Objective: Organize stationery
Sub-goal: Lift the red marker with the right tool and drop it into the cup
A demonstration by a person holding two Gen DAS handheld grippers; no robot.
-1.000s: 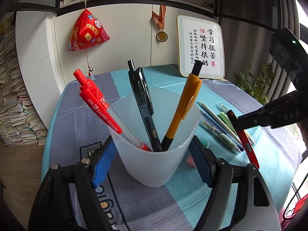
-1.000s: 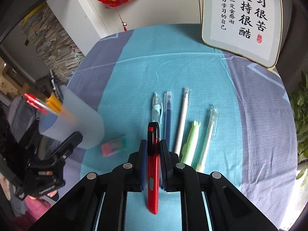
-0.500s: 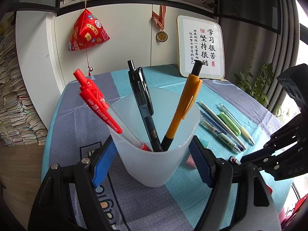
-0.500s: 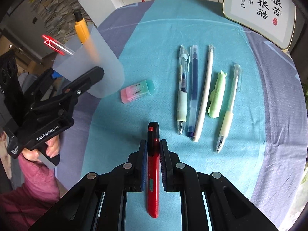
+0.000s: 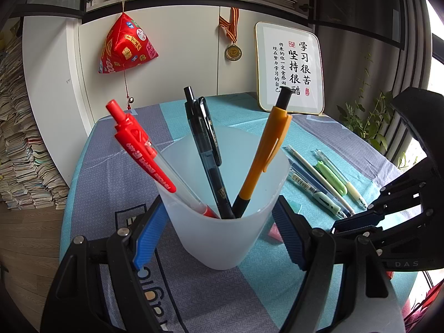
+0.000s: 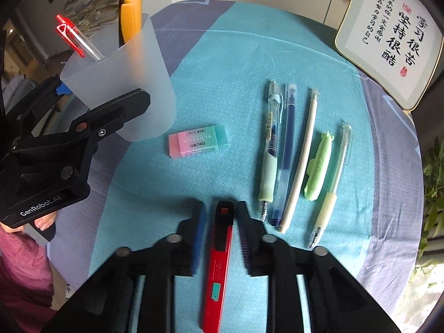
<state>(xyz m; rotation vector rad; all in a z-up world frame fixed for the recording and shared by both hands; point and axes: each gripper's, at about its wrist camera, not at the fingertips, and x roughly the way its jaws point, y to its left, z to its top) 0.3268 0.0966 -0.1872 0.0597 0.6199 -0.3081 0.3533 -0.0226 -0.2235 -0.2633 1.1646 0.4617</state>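
Note:
My left gripper [image 5: 219, 213] is shut on a frosted plastic cup [image 5: 219, 238] that stands on the cloth. In the cup lean a red pen [image 5: 144, 155], a black pen [image 5: 205, 149] and an orange pen [image 5: 266, 155]. My right gripper [image 6: 221, 208] points steeply down at the table, jaws open. A red utility knife [image 6: 219, 263] lies on the cloth between them with a gap on each side. Several pens [image 6: 288, 152] lie in a row to the knife's right. A pink-and-green eraser [image 6: 198, 141] lies beside the cup [image 6: 122, 83].
A framed calligraphy board [image 6: 388, 41] leans at the table's far right. The round table's cloth [image 6: 236, 55] drops off at its edges. A plant [image 5: 360, 116] stands to the right and paper stacks [image 5: 22, 152] to the left. A hand and pink sleeve [image 6: 22, 263] hold the left gripper.
My right gripper has come down and back toward the near edge of the table. Its jaws have parted and the red knife now lies free between them. The left gripper and cup have stayed still.

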